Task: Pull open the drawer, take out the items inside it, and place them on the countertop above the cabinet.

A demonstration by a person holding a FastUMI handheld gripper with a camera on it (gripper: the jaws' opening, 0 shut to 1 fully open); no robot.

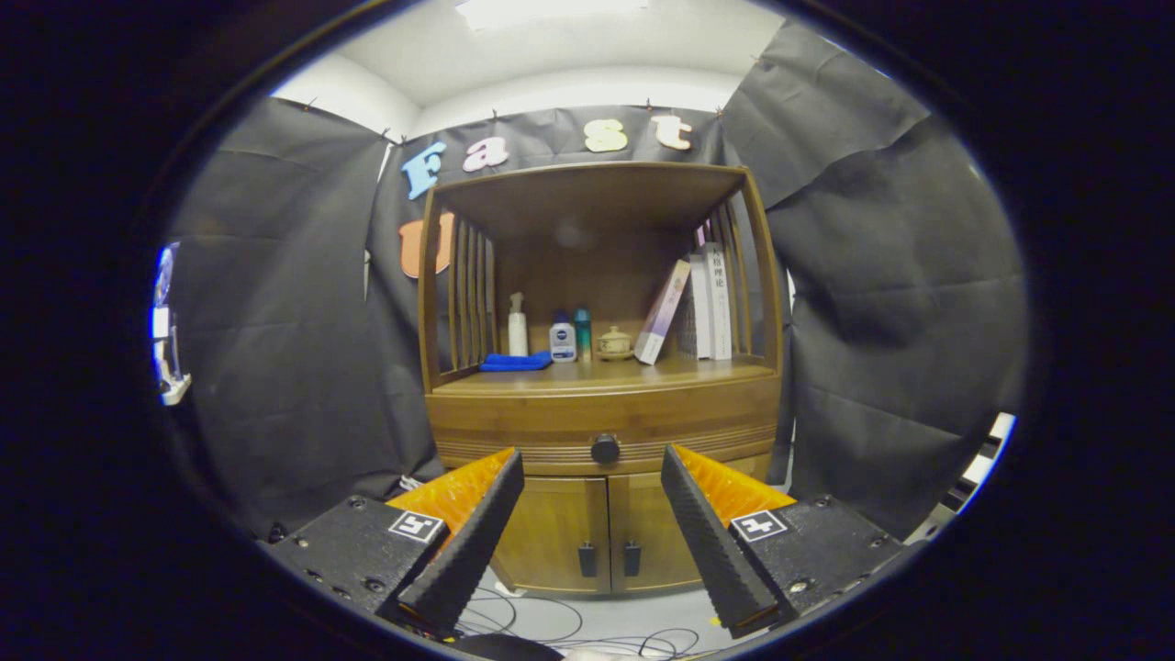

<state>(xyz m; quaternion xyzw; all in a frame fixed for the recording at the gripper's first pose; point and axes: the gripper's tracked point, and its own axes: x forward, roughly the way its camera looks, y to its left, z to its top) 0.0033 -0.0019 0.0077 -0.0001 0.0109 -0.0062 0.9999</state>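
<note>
Black cloth walled the booth around a wooden cabinet (601, 404), cables on the floor below. Hand-held gripper (592, 477) was released, fingers spread wide, grasping nothing, well short of the cabinet. Drawer (551, 427) sat closed, its dark round knob (605, 448) seen between the fingertips at 12 o'clock. On the countertop (679, 369) above: blue cloth (515, 362) at 9 o'clock, white spray bottle (518, 326), two small bottles, a lidded pot (614, 344), leaning books (702, 308) at 3 o'clock

Contents of the shut drawer (601, 424) hidden.
</note>
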